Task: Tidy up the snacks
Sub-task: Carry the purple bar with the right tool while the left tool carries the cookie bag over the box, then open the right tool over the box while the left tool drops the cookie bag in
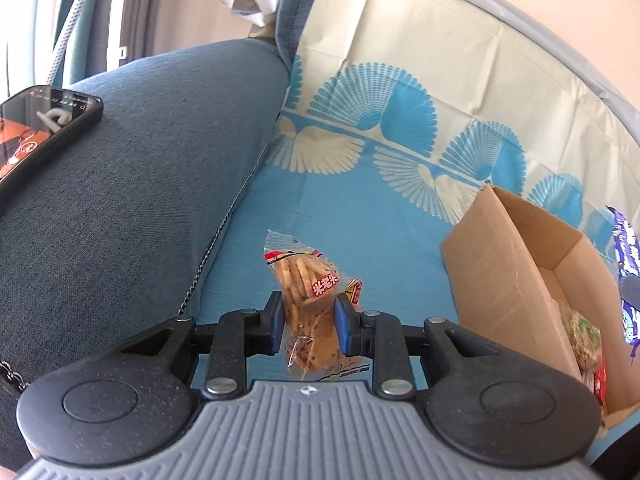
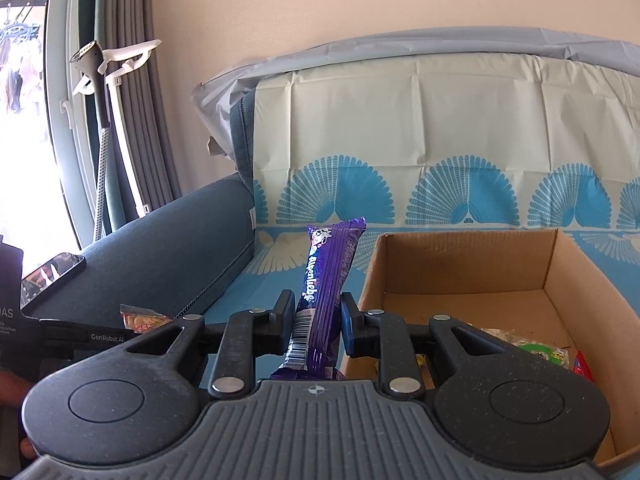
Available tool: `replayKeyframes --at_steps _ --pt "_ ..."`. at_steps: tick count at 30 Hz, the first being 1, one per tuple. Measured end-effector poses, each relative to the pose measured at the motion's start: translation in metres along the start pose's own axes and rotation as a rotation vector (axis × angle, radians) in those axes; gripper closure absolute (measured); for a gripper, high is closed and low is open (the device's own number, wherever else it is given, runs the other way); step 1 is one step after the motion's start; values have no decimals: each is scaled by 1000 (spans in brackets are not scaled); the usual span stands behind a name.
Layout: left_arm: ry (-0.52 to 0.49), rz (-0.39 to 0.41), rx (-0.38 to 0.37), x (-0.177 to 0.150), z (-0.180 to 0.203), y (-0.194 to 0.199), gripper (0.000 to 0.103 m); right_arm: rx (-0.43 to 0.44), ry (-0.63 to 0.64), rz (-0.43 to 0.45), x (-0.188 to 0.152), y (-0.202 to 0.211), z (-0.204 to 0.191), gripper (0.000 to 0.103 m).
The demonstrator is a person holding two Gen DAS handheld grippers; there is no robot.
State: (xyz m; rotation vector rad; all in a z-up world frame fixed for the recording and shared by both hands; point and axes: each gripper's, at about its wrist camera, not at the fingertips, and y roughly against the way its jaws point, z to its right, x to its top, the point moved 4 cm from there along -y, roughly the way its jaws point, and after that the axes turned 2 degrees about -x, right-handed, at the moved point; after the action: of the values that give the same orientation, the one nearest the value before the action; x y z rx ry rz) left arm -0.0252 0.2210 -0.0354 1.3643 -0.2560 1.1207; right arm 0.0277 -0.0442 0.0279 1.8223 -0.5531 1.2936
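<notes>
My left gripper (image 1: 308, 316) is shut on a clear bag of biscuit sticks (image 1: 306, 280) with a red label, held above the blue patterned cloth (image 1: 360, 216). An open cardboard box (image 1: 516, 276) stands to its right with several wrapped snacks inside. In the right wrist view my right gripper (image 2: 316, 320) is shut on a long purple candy pack (image 2: 328, 280), which stands upright just left of the cardboard box (image 2: 472, 280). Green and red wrapped snacks (image 2: 544, 354) lie at the box's near right corner. The purple pack (image 1: 628, 256) also shows past the box in the left wrist view.
A blue sofa armrest (image 1: 140, 184) rises on the left, with a phone (image 1: 40, 132) lying on it. The cloth also covers the sofa back (image 2: 440, 120). My left gripper's body (image 2: 80, 336) and the biscuit bag's end (image 2: 142, 318) show at the left of the right wrist view.
</notes>
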Motion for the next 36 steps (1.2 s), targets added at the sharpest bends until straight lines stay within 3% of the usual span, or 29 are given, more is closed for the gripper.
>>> replayKeyframes --at_steps 3,9,16,20,21,24,25,26,27,30,34,36 --pt "89 -23 -12 3 2 1 74 -10 -20 -1 3 -4 12 78" --pt "71 -22 -75 20 43 -1 74 -79 -152 -11 11 -12 51 78" --pt "64 37 -190 44 121 -10 74 -170 -259 13 16 -10 92 78" --pt "47 77 -292 59 179 -14 74 -220 -297 2 14 -10 114 77" --pt "42 83 -327 63 193 -16 74 -235 -302 -3 14 -11 119 74" --pt "6 79 -441 77 238 -21 64 -289 -313 -37 10 -14 129 19" --pt "-14 93 -451 79 251 -21 48 -306 -316 -35 10 -13 131 13" --pt "-32 119 -447 80 261 -18 36 -315 -315 -33 10 -12 133 13" --pt "-34 132 -442 79 266 -18 32 -314 -313 -30 11 -12 133 13" --pt "-27 115 -427 69 268 -15 29 -322 -301 -38 11 -11 135 11" --pt "-57 122 -339 48 240 1 21 -340 -298 -56 10 -9 139 1" --pt "-83 114 -291 38 225 10 18 -348 -302 -64 10 -5 141 1"
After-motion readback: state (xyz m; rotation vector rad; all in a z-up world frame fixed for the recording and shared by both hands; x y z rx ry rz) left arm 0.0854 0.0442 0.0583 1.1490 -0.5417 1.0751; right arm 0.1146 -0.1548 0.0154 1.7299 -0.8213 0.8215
